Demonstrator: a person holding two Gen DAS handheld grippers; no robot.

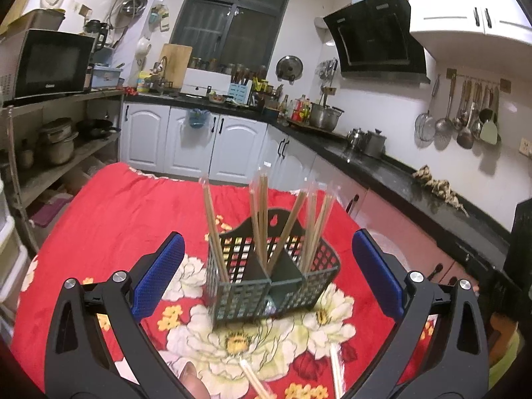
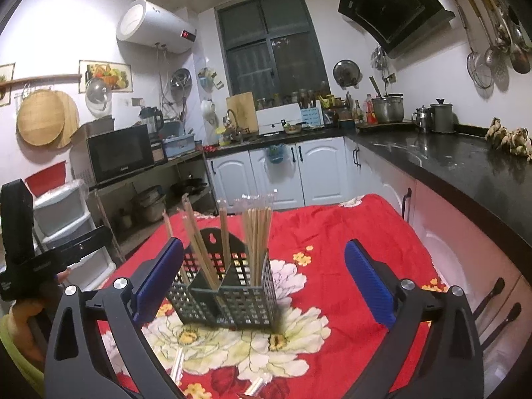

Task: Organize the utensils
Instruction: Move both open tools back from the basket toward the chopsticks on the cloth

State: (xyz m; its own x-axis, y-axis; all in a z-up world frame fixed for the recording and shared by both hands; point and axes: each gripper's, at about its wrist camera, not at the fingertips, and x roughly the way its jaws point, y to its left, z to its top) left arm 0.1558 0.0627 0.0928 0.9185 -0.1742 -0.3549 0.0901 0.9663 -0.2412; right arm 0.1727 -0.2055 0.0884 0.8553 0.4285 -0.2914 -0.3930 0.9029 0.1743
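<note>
Loose chopsticks [image 1: 252, 379] cut off at frame bottom, before basket [image 1: 266, 282].

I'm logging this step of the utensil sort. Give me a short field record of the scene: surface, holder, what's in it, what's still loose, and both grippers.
surface: red floral cloth
holder: dark mesh caddy with compartments, standing upright on the cloth
contents: wrapped chopsticks standing in several compartments, leaning at different angles
loose: wrapped chopsticks lying on the cloth near the camera
left gripper: open, nothing held, caddy seen between its fingers
right gripper: open, nothing held, facing the caddy
</note>
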